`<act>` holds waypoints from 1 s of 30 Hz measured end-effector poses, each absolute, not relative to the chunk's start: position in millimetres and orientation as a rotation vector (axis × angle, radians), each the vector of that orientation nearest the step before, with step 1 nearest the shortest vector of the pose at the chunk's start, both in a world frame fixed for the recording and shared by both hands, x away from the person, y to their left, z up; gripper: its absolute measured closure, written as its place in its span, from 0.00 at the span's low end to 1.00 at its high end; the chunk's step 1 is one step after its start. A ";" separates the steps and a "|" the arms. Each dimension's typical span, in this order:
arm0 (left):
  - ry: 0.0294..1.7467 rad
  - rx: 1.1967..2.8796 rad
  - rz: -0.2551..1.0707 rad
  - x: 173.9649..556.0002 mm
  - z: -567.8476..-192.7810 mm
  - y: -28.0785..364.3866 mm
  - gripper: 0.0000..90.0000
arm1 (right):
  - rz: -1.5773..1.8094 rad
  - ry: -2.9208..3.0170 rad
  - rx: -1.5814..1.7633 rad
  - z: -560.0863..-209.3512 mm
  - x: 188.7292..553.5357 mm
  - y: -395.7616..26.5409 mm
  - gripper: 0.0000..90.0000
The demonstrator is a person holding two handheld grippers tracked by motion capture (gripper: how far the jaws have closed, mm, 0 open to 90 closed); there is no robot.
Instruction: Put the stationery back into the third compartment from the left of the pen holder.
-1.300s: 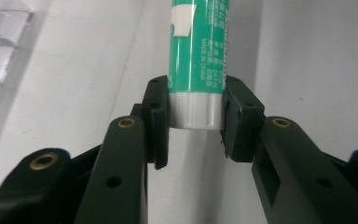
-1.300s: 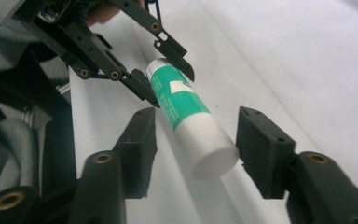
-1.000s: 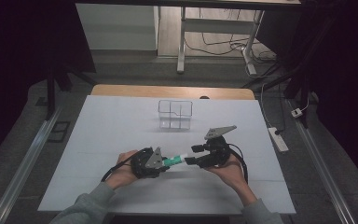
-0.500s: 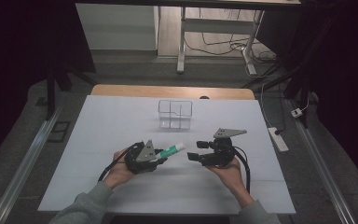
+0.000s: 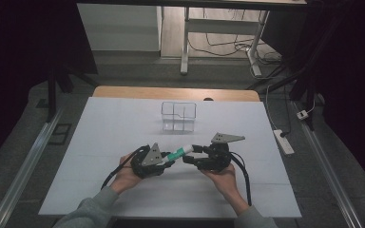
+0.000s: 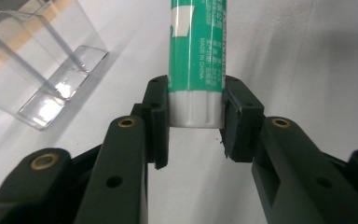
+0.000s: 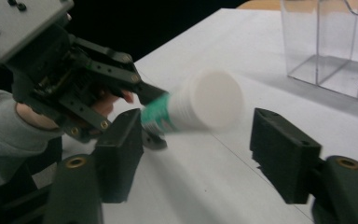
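1. Glue stick (image 6: 196, 60): green and white, held above the surface (image 5: 123, 123), base end pinched by the left claw (image 6: 196, 122).
2. Right claw (image 7: 198, 154): spread wide, white cap (image 7: 212, 100) framed between its jaws, untouched.
3. Clear organiser (image 5: 178, 115): well beyond both claws.
4. Advised: cap to be centred squarely before closure; stick to be kept steady.

**A:** where's the open space on that white table (image 5: 100, 142)?

**B:** Most of it tbh. Left half and the near edge are bare. The one fixed obstacle is the clear divided holder (image 5: 178, 115) up at the far middle.

**A:** and down in the middle?

**B:** Cramped. The left gripper (image 5: 167, 163) is clamped on a green-and-white tube (image 6: 196, 60) that pokes right across at the right gripper (image 7: 196, 158), whose jaws are spread with the white cap sitting between them.
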State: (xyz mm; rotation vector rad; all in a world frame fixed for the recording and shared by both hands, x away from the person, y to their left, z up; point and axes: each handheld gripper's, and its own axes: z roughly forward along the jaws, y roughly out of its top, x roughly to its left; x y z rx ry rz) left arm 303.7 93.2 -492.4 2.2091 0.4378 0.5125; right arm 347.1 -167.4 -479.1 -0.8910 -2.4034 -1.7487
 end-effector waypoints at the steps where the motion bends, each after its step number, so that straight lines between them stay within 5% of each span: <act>1: 0.437 2.210 0.511 303.5 -493.1 91.9 0.73 | -1.751 -2.403 -0.886 -478.8 346.6 -166.7 0.43; 11: 0.463 2.231 0.488 304.9 -499.2 84.1 0.72 | -1.789 -2.376 -0.899 -477.3 346.9 -169.1 0.64; 23: 0.477 2.247 0.485 306.7 -503.7 79.6 0.70 | -1.810 -2.358 -0.806 -474.4 344.3 -167.8 0.71; 30: 0.595 2.241 0.437 313.6 -502.7 88.9 0.43 | -1.846 -2.404 -0.854 -468.8 346.1 -178.7 0.72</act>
